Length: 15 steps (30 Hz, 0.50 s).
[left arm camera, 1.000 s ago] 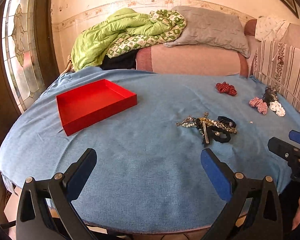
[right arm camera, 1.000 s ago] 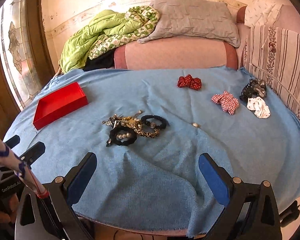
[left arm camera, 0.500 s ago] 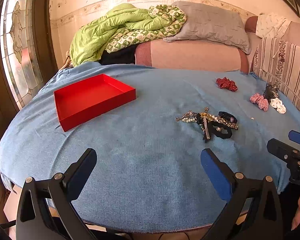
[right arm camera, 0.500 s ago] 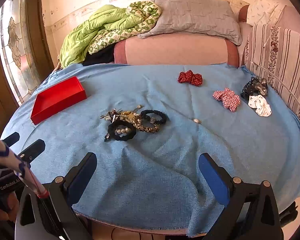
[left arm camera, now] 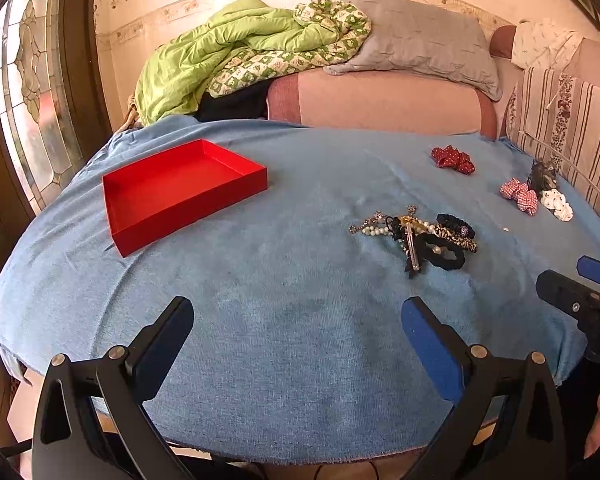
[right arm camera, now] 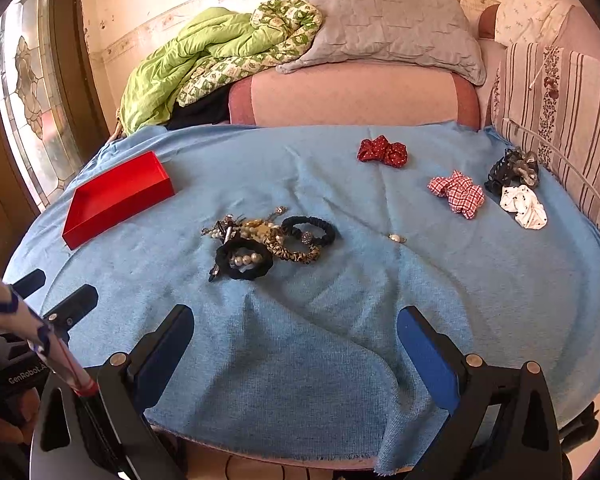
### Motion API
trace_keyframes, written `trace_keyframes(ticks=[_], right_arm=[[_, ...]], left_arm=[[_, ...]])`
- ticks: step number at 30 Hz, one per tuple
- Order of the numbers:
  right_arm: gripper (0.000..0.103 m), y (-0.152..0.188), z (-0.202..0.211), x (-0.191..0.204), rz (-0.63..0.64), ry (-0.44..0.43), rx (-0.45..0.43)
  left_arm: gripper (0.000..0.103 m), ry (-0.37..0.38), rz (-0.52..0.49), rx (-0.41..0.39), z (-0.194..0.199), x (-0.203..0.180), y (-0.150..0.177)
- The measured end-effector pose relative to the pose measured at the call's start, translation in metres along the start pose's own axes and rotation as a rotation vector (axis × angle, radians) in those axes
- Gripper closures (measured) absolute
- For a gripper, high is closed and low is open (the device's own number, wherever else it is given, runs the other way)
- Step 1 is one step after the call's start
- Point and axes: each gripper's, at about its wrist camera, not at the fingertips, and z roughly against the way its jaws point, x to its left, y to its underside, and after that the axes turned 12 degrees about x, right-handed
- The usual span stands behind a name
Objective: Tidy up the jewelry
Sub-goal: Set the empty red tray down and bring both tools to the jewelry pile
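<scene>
both grippers were held wide open with nothing between the jaws, left gripper (left arm camera: 296, 332) and right gripper (right arm camera: 296, 340) low over the near edge of the blue cloth (left arm camera: 300, 340). the jewelry pile (right arm camera: 270, 242) was seen ahead of the right jaws, slightly left of the gap; from the left wrist view it (left arm camera: 418, 236) lay ahead of the right-hand jaw. the red tray (left arm camera: 180, 192) was placed ahead and beyond the left-hand jaw, well apart from the pile. scrunchies (right arm camera: 456, 192) were scattered far ahead to the right.
</scene>
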Motion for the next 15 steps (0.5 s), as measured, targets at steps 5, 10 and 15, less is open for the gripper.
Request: trace_keyframes(ticks=[5,10,15], right_arm=[[0.001,-0.012,-0.002,-0.010,-0.034,-0.060,0.018],[0.005,-0.030,-0.013,-0.020,-0.026,-0.053,0.053],[0.018,-0.054,-0.038,-0.038,-0.062,-0.121,0.138]], left_arm=[[0.000,0.050,0.005,0.046,-0.010,0.000,-0.009],[0.000,0.114,-0.011,0.101,-0.025,-0.002,-0.024],[0.004,0.166,-0.049,0.148,-0.045,-0.011,-0.040]])
